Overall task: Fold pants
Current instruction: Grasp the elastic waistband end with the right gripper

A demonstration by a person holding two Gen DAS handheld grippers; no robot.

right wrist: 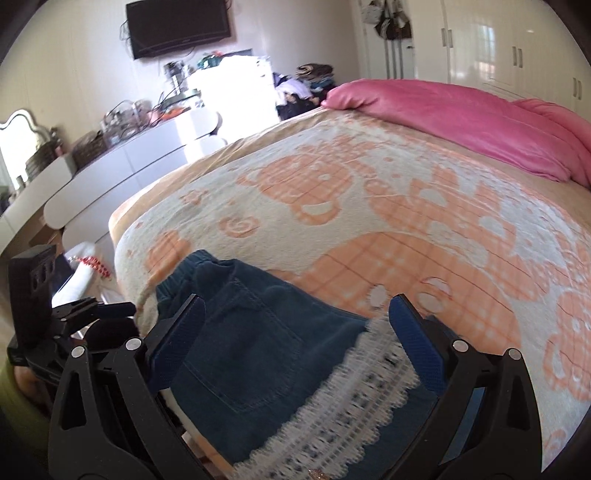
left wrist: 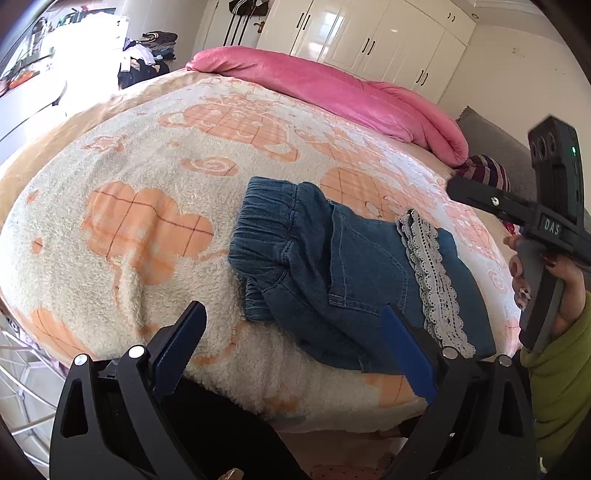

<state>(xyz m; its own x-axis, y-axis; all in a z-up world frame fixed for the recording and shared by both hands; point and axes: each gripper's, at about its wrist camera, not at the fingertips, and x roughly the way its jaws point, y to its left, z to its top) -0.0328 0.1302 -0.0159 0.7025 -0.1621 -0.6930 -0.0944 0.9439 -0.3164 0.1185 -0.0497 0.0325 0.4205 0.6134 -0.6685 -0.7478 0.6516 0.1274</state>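
One pair of small blue denim pants [left wrist: 343,273] with a grey-white lace hem trim [left wrist: 432,280] lay folded in a compact bundle on the cream-and-orange fleece blanket [left wrist: 147,155] of the bed, near its front edge. The left tool [left wrist: 295,350] stood wide open and empty, the bundle just ahead and slightly to its right. The right tool [right wrist: 295,354], also spread wide with nothing pinched, hovered above the lace end. The bundle's long axis ran waistband-to-lace across both views; both tools looked about equally near.

Bed blanket [left wrist: 147,155], cream with orange checks. Pink duvet [left wrist: 332,88] bunched along its far edge. White wardrobes [left wrist: 369,37] beyond the duvet. Wall television [right wrist: 177,26] above a cluttered dresser [right wrist: 122,155] beside the bed.
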